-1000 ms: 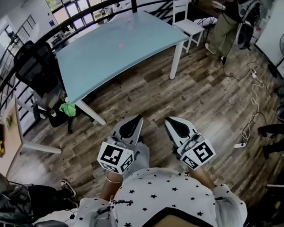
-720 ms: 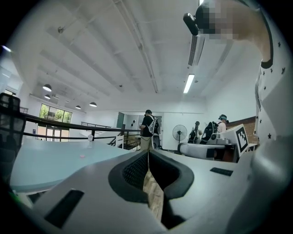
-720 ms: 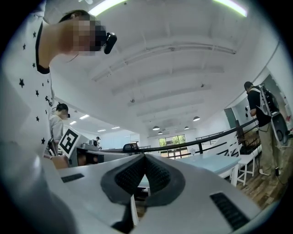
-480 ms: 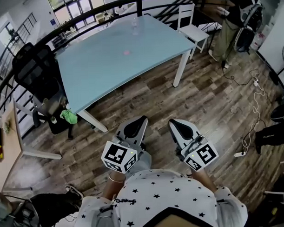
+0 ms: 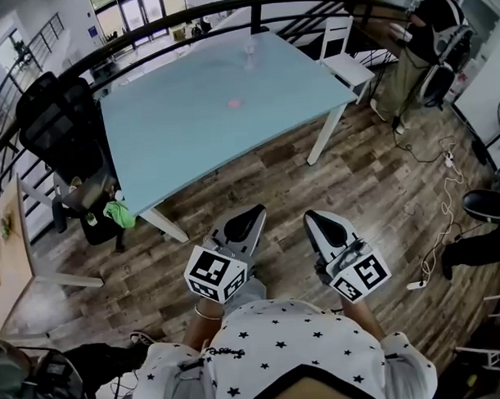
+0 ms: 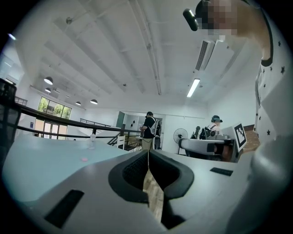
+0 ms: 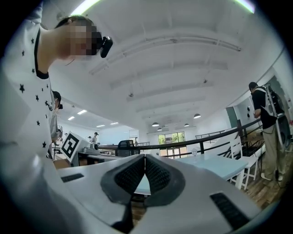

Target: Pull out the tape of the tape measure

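Note:
A small pink object [image 5: 235, 103] lies near the middle of the light-blue table [image 5: 174, 132]; it is too small to tell what it is. It also shows as a pink dot [image 6: 84, 159] in the left gripper view. My left gripper [image 5: 254, 212] and right gripper [image 5: 314, 218] are held side by side over the wooden floor, short of the table's near edge and pointing level toward it. Both are shut with nothing between the pads. In the left gripper view the jaws [image 6: 148, 153] meet; the right gripper [image 7: 144, 157] shows the same.
A clear glass [image 5: 249, 47] stands at the table's far side. A black office chair [image 5: 63, 127] with a green cloth [image 5: 118, 212] is at the left, a white chair [image 5: 343, 56] at the far right corner. A person [image 5: 425, 41] stands beyond. Cables and a power strip [image 5: 417, 284] lie on the floor.
Both grippers have moved forward toward the table, still shut and empty. The table has come closer and sits lower in the head view.

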Tool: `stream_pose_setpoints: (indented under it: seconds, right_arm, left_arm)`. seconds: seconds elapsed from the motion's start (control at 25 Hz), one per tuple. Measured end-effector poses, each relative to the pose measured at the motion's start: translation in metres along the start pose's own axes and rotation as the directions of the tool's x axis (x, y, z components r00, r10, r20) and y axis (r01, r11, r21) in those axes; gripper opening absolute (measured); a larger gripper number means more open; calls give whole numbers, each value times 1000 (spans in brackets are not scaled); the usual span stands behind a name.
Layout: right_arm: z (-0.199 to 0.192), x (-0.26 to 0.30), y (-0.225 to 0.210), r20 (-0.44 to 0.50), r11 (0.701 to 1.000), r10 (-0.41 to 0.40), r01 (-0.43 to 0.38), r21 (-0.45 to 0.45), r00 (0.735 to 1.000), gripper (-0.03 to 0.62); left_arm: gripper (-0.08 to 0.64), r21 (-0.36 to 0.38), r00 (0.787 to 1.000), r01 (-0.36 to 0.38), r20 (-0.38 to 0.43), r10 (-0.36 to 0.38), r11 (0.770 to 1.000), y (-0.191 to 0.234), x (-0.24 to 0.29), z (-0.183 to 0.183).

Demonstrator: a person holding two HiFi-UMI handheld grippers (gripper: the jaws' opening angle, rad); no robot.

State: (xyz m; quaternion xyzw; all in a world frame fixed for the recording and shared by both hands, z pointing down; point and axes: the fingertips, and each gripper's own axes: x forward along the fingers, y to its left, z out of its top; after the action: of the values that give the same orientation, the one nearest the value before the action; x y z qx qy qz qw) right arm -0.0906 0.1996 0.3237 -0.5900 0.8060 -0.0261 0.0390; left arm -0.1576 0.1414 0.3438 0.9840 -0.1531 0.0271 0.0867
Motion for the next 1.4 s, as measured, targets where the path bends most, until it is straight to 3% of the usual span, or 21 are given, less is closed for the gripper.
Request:
stream_pose_setpoints:
  seconds: [0.4, 0.84, 1.16, 1.4]
  right_arm:
    - [-9, 70, -25, -41, 1000, -22, 22, -3, 999, 11]
    - [-17, 109, -57, -31, 998, -47, 48, 30, 998, 21]
    - [-21, 135, -61, -45, 1000, -8, 8, 14, 999, 29]
    - [-24, 168, -78, -50, 997, 81, -80, 17, 995, 29]
  left_arm:
    - [32, -6, 1000, 13, -11, -13, 1000, 72, 24, 8]
    - [32, 22, 999, 28, -22, -28, 999, 116, 53, 12]
    - [32, 8, 1000, -7, -18, 7, 1000, 141, 53, 10]
    - [32, 3, 994, -107, -19, 107, 994, 167, 54, 10]
